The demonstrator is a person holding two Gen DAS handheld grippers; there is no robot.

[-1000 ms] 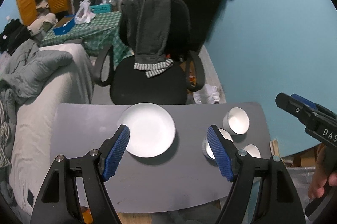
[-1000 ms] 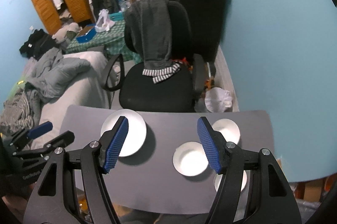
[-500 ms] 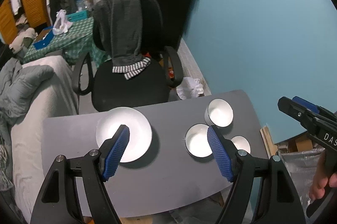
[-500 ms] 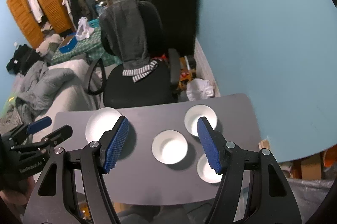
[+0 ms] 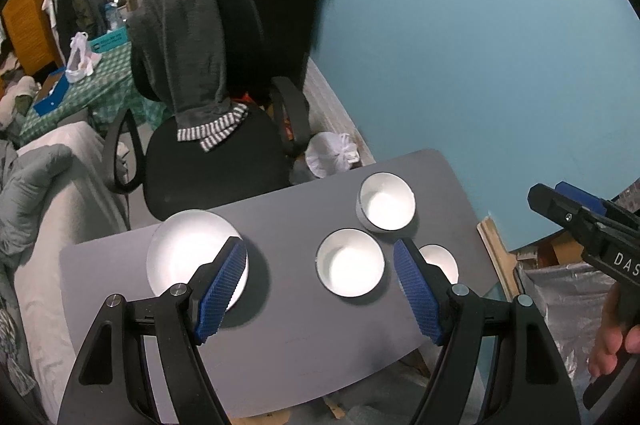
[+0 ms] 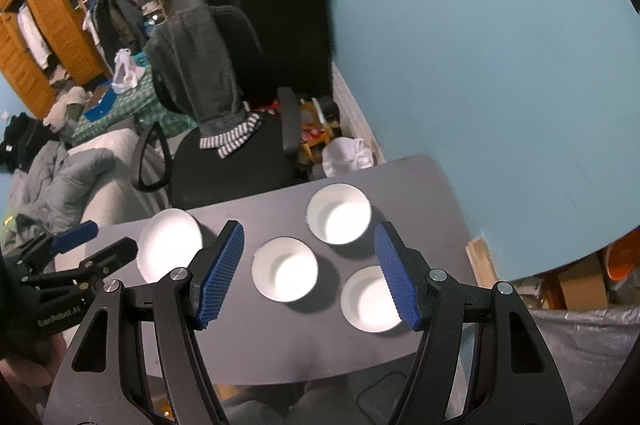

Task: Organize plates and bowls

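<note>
Status: both claws hover above the grey tabletop [image 5: 168,353], nothing gripped. My left claw [image 5: 318,289] is spread wide, empty. My right claw [image 6: 308,275] is likewise spread wide, empty.

Item positions (left wrist view):
- Plate [image 5: 192,261]: left side of tabletop, flat, well apart from the bowls.
- Mid bowl [image 5: 350,262]: centre, upright, seen betw. my left claw's fingers.
- Far bowl [image 5: 386,201]: far right, upright, just beside the mid bowl; can't tell if rims touch.
- Near-right bowl [image 5: 442,261]: partly hidden behind my left claw's right finger; shows whole in right wrist view [image 6: 370,299].

Step in hand (my judgement): pick the first bowl for stacking. Nothing nested yet, so task is at its start.

Procedure, recommended:
1. Choose one bowl as base; I'd use the far bowl, it looks the deepest.
2. Approach the mid bowl from above; put one finger inside the rim, one outside, on the side away from its neighbours.
3. Close gently. Glazed wall prob. slips; pinch low on the rim.
4. Lift straight up before moving sideways, to avoid knocking the adjacent bowls.
5. Lower level into the base; release only once seated.

Caution: bowls sit close to the tabletop's right edge. Office chair [image 5: 208,161] beyond the far edge is no obstacle.
</note>
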